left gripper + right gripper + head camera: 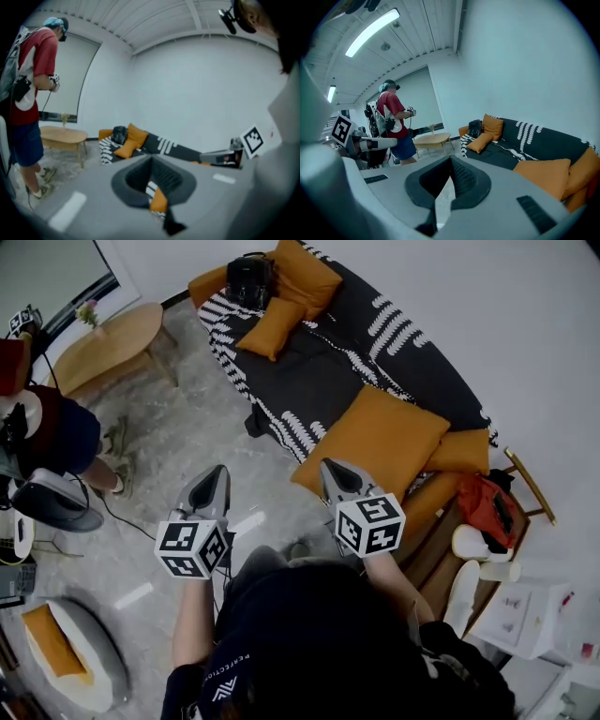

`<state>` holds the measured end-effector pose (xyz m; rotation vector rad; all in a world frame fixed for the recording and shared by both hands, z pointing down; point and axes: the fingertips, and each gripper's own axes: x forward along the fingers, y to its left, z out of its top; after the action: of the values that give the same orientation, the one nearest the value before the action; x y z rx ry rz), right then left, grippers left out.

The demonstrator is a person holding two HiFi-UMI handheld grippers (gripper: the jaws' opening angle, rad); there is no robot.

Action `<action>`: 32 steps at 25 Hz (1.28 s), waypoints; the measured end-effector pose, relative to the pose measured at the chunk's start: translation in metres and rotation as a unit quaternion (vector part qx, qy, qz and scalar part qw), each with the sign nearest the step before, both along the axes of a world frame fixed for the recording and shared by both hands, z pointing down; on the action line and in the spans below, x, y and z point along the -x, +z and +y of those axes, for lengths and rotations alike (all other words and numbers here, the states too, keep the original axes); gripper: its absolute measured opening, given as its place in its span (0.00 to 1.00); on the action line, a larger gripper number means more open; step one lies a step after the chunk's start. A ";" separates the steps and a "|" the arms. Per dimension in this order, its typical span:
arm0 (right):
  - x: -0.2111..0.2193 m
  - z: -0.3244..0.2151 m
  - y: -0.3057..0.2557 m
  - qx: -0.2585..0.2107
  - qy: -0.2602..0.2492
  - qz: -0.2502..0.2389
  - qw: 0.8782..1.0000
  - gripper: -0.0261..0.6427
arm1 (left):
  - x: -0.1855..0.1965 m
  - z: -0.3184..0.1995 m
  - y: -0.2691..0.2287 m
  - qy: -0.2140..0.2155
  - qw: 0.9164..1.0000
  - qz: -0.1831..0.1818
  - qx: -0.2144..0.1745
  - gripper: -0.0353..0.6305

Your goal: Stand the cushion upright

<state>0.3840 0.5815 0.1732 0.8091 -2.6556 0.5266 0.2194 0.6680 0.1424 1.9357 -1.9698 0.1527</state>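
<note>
Cushion (380, 435) – the large, square orange one – lies flat on the seat of the sofa (328, 371), towards its right end, one edge reaching the seat's front. The right gripper (330, 468) is near the cushion's lower-left corner in the head view but apart from it; in the right gripper view the cushion sits off to the right of the fingers (464, 180), not between them. The left gripper (217, 472) is further left, over the floor (178, 437), well apart from the cushion. Both pairs of fingers are closed together with nothing in them – their inner pads are dark and ribbed. The cushion's cover looks like plain matte fabric, soft and slightly puffed, with rounded corners. The sofa is dark, draped with a black-and-white throw (239, 352) of leaf-like stripes. Smaller orange cushions (272, 327) rest at its far end beside a black bag (248, 282). The floor is pale grey, marbled stone.
</note>
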 end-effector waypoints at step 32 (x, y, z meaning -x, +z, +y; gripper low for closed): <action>0.198 -0.152 0.016 0.026 0.060 0.016 0.998 0.03 | 0.200 -0.167 0.031 0.080 0.996 0.016 0.033 0.06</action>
<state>0.1864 0.4298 0.1888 0.9564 -2.5649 0.6054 0.0192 0.5005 0.1737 2.0388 -1.7663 0.2242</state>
